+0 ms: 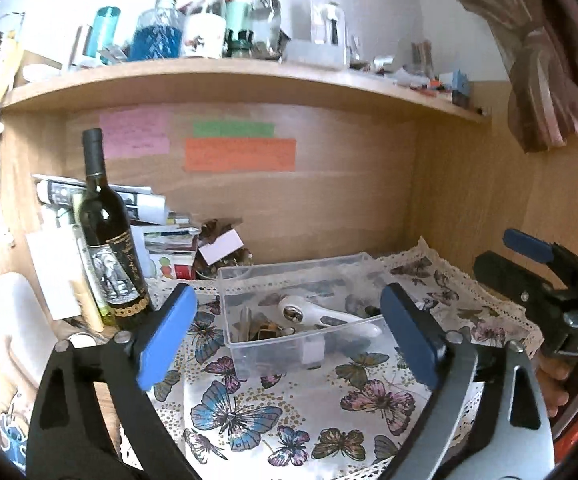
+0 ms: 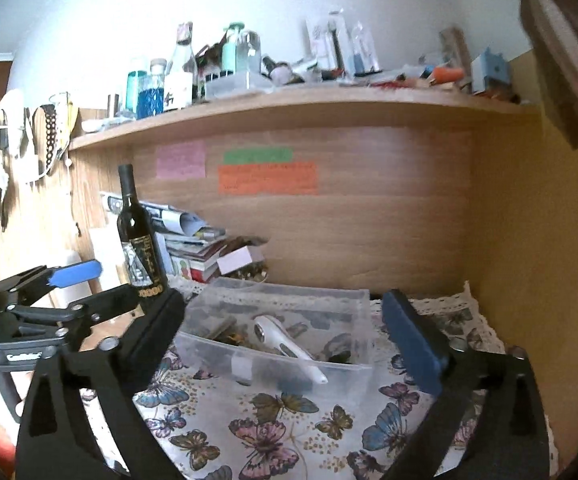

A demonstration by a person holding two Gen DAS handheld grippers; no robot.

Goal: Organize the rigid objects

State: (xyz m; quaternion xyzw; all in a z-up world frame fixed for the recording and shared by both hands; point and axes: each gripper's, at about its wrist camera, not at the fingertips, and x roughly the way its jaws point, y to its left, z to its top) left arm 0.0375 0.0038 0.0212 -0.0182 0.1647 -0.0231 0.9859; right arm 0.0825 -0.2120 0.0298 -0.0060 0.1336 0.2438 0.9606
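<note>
A clear plastic bin [image 1: 273, 354] stands on a butterfly-print cloth [image 1: 289, 408]; it also shows in the right wrist view [image 2: 265, 364]. Inside it lie a white handheld device [image 1: 321, 316] [image 2: 285, 340] and some small dark and brass items [image 1: 261, 330]. My left gripper [image 1: 289, 332] is open and empty, its blue pads on either side of the bin's near end. My right gripper [image 2: 285, 340] is open and empty, just in front of the bin. Each gripper shows at the edge of the other's view.
A dark wine bottle [image 1: 109, 240] [image 2: 137, 236] stands at the left by stacked papers and books [image 1: 157, 224]. A cluttered wooden shelf [image 1: 229, 76] runs overhead. Wooden panels close the back and right sides. Coloured notes [image 1: 241, 154] stick to the back panel.
</note>
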